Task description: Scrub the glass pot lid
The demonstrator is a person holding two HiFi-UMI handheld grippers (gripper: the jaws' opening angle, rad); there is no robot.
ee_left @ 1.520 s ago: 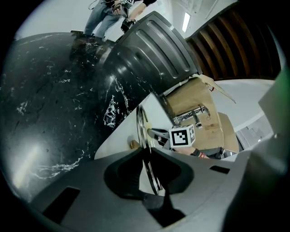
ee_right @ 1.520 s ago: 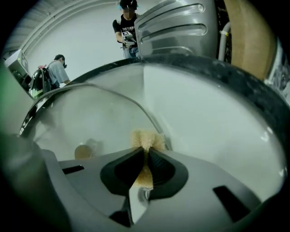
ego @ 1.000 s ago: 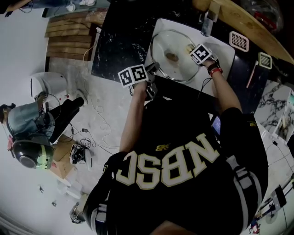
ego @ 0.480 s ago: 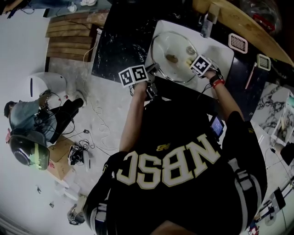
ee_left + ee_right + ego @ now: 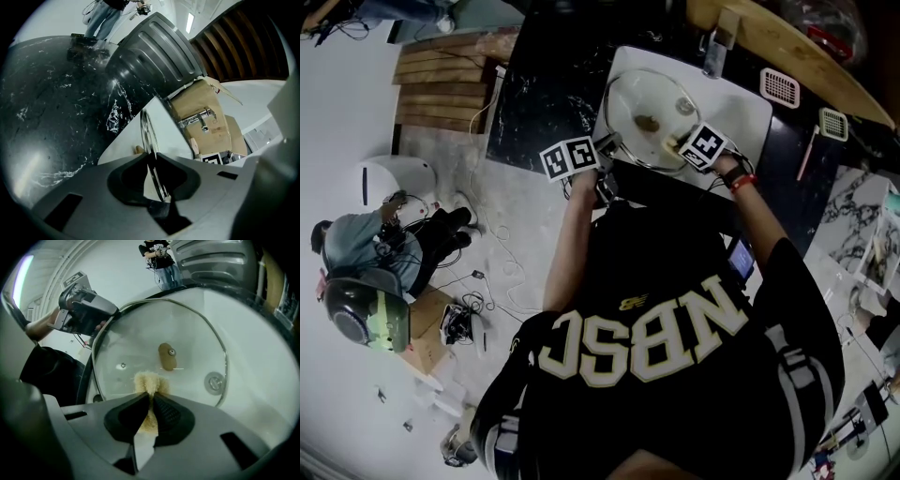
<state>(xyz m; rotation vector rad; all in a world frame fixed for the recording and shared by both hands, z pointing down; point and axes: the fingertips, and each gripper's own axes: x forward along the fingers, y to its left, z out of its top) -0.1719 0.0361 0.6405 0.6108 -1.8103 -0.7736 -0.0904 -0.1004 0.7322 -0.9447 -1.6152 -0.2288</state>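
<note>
Kitchen station seemingly standing inside a lab or studio room. A black marble counter [image 5: 548, 84] is carrying a white sink [image 5: 750, 108] with a faucet [image 5: 719, 37]. Loose cables [image 5: 502, 253] are trailing over the pale floor, a person [image 5: 356, 248] is sitting there among gear, and a helmet [image 5: 361, 319] is lying nearby. A ribbed grey bin [image 5: 154, 51] is standing by the counter.

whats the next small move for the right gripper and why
Probably sweep the right gripper and its sponge across the glass lid toward the knob: the sponge sits by the lid's near edge, most glass lies beyond, and the left gripper clamps the rim.
</note>
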